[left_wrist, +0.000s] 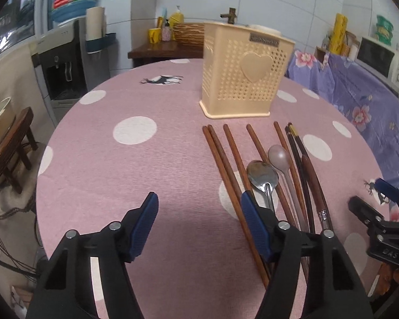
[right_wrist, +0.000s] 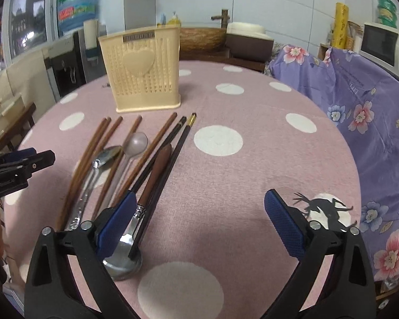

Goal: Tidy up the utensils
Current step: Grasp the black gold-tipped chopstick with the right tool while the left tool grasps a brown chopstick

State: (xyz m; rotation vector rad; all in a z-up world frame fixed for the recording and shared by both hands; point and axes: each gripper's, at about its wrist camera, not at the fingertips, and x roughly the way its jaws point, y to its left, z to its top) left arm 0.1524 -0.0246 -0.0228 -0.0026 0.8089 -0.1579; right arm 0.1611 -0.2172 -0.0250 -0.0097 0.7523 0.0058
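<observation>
Utensils [right_wrist: 135, 164] lie fanned near the holder [right_wrist: 143, 71], unsorted; my left tongs [left_wrist: 196, 212] and right tongs [right_wrist: 199, 212] gape wide, empty.

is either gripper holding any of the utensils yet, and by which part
Nothing is held: the left gripper and right gripper are both open above the tablecloth.

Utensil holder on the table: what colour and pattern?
Cream utensil holder, perforated with small holes around a raised heart; clearest in the left wrist view.

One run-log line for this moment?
left gripper: open, empty | right gripper: open, empty | chopsticks, spoons: on table | holder: upright
</observation>
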